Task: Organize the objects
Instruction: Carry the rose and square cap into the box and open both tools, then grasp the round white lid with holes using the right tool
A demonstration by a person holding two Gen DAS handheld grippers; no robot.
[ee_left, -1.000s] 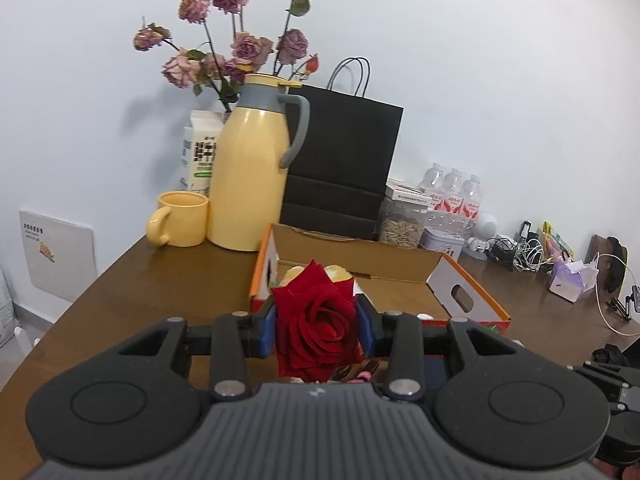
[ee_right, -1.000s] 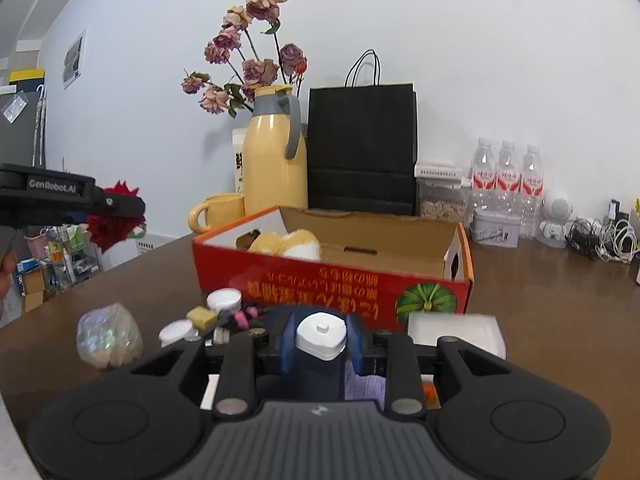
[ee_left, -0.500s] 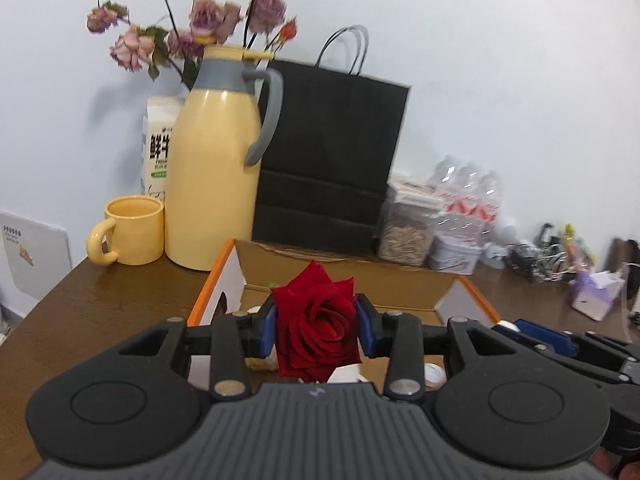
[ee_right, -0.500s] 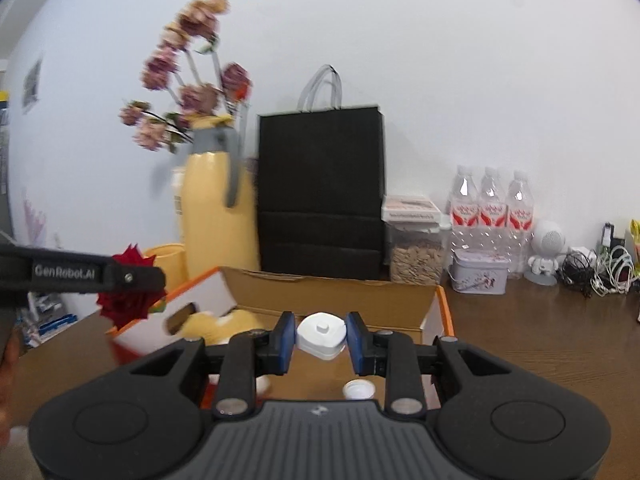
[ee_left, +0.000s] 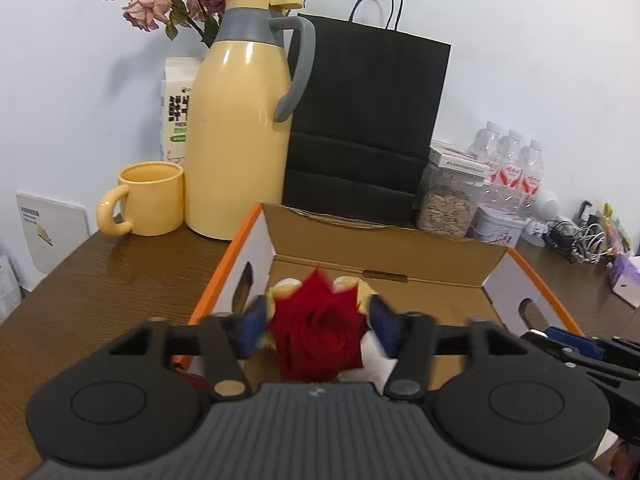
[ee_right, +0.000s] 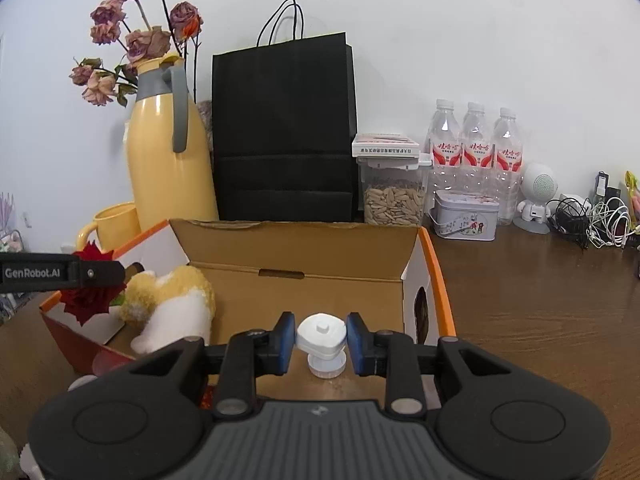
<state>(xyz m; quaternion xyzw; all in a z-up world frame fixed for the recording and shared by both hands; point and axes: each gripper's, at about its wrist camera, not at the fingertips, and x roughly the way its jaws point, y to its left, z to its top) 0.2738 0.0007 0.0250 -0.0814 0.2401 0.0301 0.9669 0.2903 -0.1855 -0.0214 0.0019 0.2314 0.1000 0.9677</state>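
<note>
Roses first: half a second ago the red rose point(ee_left: 318, 332) sat clamped between the left gripper's point(ee_left: 316, 326) blue pads; now those pads stand apart on either side of the bloom, blurred, with a gap showing at each side, so the left gripper has released it. The rose is over the left end of the open cardboard box point(ee_left: 384, 248), just in front of the yellow-and-white plush toy point(ee_right: 172, 304) that lies inside against the box's left wall. In the right wrist view the left gripper reaches in level from the left edge, the rose point(ee_right: 90, 294) hanging at its tip above the box's near left corner.

The right gripper point(ee_right: 322, 338) has dropped from level with the box rim to inside the box, and its pads have parted too: the white bottle cap point(ee_right: 322, 334) sits between them with a narrow gap at each side, so it is let go. A smaller, clear ribbed cap point(ee_right: 326, 364) lies just below it on the box floor. The right gripper points level toward the box's back flap.

Behind the box at the desk's point(ee_right: 540, 300) back edge stand a yellow mug point(ee_left: 150, 200), a yellow thermos jug point(ee_left: 240, 128), a black paper bag point(ee_right: 284, 132) and three water bottles point(ee_right: 474, 148).
</note>
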